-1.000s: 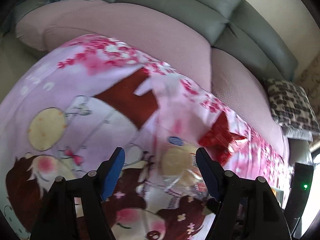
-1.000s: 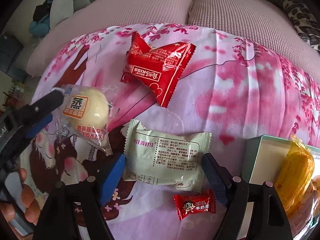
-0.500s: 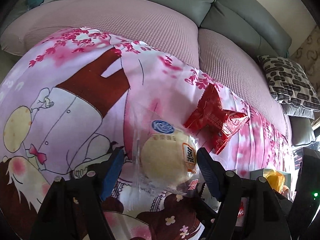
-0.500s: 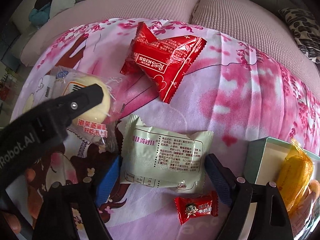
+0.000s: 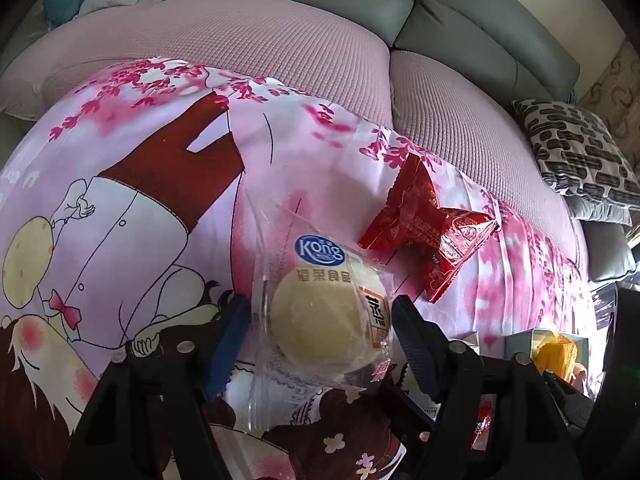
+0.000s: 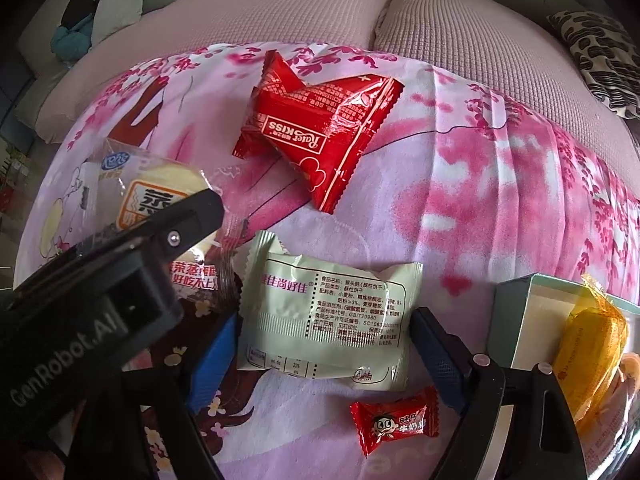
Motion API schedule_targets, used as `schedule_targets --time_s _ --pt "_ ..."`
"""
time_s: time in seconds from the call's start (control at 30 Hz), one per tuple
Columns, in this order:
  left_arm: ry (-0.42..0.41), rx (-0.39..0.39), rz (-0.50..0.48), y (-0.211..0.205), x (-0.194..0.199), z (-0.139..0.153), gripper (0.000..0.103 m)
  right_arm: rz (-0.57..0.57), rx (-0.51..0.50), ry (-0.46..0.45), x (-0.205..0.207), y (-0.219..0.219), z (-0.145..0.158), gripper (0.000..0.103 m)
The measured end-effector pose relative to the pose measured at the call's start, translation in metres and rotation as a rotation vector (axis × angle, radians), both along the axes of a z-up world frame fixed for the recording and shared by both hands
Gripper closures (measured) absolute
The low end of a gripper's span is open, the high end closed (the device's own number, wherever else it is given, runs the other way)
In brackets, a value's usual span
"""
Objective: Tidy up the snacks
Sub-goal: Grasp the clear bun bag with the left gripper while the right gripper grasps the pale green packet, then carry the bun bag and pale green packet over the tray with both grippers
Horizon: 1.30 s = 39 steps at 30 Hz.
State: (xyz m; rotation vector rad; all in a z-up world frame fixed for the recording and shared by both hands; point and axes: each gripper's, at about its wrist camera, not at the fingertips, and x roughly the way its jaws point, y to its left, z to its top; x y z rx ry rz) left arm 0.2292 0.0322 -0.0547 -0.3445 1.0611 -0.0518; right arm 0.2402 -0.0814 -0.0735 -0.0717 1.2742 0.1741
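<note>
1. Two tools are at work. The left hand-held gripper [image 5: 320,308] stands about half open, and its jaws have just been closing. The clear-wrapped round pale bun [image 5: 324,320] lies between them. The pads reach the wrapper's loose edges but do not squeeze the bun, so it is not yet gripped.
2. The right hand-held gripper [image 6: 326,320] is spread wide and its jaws have just been opening a little. It straddles the flat pale-green biscuit packet [image 6: 328,316], with both pads clear of the packet and nothing held.
3. Progress looks early. The open pale-green cardboard box [image 6: 516,320] at the right holds only a yellow-wrapped snack [image 6: 588,344], as far as I can see.
4. Four snacks are left out on the pink cartoon-print cloth [image 6: 500,208]: the bun, the green packet, the crinkled red foil packet [image 6: 316,136] farther back, and the small red candy [image 6: 394,416] just in front of the green packet.
5. Bare cloth lies open between the green packet and the box, so that path looks free.
6. The two tools crowd each other, since one left finger overhangs the bun just beside the green packet.
7. The cloth's far edge meets the pink textured sofa seat [image 5: 280,40].
</note>
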Motion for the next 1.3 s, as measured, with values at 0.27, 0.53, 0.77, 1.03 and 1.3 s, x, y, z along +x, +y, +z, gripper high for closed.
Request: schedule_targets --time_s 0.27,0.53,0.77,1.03,1.3 --pt "0.001 -0.031 0.000 0.004 -0.002 0.003 0.043 -0.018 -0.006 -0.015 -0.001 -0.007 0.006 0.026" --pt "-0.001 -0.031 0.022 0.013 -0.006 0.009 0.045 -0.029 -0.004 -0.024 -0.007 -0.020 0.013 0.038" --pt "-0.019 -0.042 0.059 0.024 -0.012 0.021 0.045 -0.057 0.024 -0.068 -0.032 -0.023 0.032 0.039" --pt "-0.061 -0.030 0.070 0.024 -0.023 0.048 0.045 -0.108 0.058 -0.133 -0.060 -0.032 0.058 0.039" --pt "-0.112 -0.006 0.075 0.023 -0.043 0.079 0.045 -0.180 0.060 -0.188 -0.087 -0.050 0.081 0.039"
